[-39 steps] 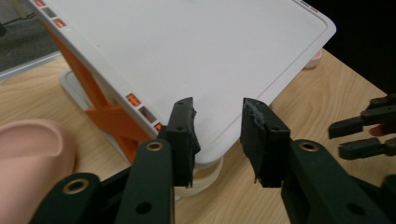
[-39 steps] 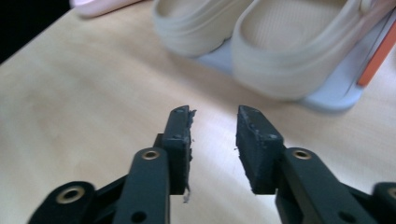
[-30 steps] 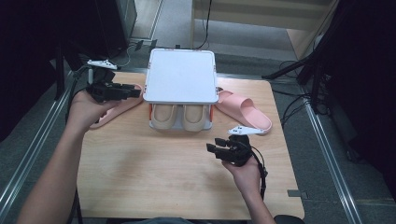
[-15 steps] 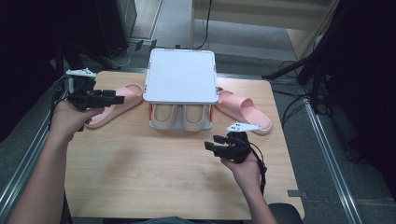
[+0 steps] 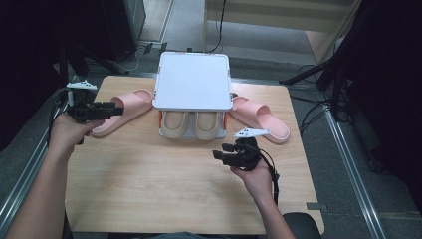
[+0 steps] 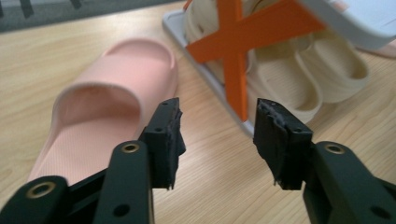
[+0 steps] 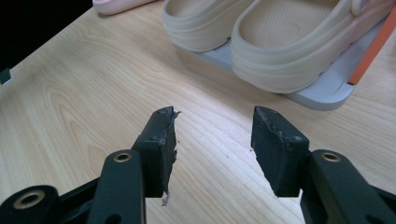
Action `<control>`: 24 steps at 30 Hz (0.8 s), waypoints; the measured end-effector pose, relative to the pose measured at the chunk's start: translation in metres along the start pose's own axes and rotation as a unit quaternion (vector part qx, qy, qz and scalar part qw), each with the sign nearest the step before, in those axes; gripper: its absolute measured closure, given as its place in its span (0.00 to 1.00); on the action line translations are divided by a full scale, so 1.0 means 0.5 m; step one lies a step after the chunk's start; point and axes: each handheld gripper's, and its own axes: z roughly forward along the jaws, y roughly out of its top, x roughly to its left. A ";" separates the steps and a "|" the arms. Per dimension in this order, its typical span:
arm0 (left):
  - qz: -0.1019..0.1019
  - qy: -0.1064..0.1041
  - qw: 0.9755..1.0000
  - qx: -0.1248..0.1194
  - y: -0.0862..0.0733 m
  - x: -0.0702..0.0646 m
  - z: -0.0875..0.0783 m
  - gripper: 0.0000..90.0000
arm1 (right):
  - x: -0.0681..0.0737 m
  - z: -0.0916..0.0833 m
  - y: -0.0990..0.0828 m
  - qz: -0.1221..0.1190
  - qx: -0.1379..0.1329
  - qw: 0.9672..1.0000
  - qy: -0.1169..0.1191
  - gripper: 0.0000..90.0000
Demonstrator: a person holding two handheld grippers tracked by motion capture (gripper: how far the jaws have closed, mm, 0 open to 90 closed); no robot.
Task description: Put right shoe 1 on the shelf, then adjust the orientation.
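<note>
Partly rack-hidden beige slippers

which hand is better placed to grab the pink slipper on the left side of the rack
Left. The left gripper sits right beside that pink slipper with open jaws aimed near its heel. The right gripper is open too, but lies across the table, in front of the rack and its beige slippers.

Even overhead light on table, surroundings beyond it dark; soft shadows; close views blurred past table's near grain.
</note>
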 end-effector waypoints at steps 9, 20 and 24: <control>-0.014 0.000 1.000 -0.007 -0.007 0.040 0.028 0.74 | 0.006 0.001 -0.011 0.004 0.004 1.000 -0.002 0.56; -0.003 0.023 1.000 0.004 -0.008 0.079 0.076 0.90 | -0.004 -0.019 -0.034 0.029 -0.005 0.999 -0.014 0.56; -0.022 0.023 0.999 -0.002 -0.017 0.107 0.083 0.93 | -0.004 -0.034 -0.042 0.027 -0.012 0.999 -0.035 0.57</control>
